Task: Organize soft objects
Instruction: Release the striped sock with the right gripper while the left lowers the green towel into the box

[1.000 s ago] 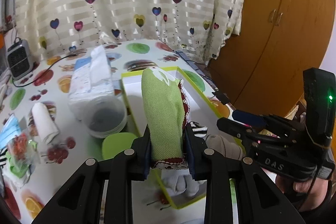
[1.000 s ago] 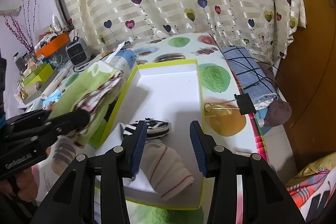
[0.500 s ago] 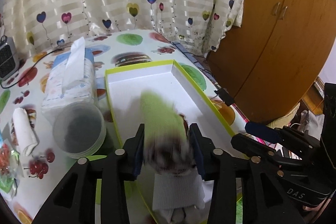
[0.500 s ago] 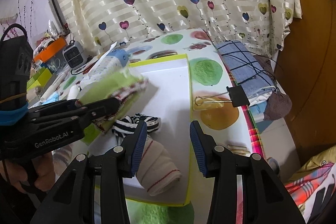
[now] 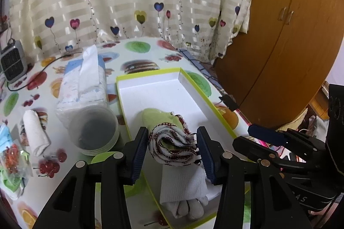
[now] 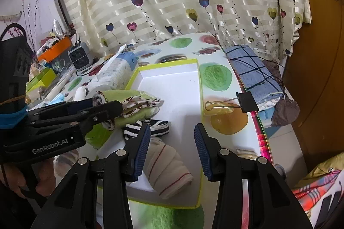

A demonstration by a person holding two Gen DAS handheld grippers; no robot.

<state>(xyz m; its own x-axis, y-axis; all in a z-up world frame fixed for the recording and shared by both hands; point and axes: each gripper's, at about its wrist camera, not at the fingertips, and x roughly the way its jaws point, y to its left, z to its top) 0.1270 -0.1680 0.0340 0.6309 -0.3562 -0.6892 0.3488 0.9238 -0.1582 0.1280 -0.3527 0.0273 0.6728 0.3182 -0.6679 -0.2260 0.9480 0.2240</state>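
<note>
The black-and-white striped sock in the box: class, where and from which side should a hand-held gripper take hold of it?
Grip the striped sock across its bunched middle, coming from above and the near side with the right hand-held gripper, whose open jaws already hover close. It lies as a low crumpled bundle on the box floor, between the green cloth and the rolled cream sock, so a sideways approach looks crowded.

Folded green cloth (image 6: 137, 98), striped socks (image 6: 150, 129) in tray (image 6: 172, 83).
</note>
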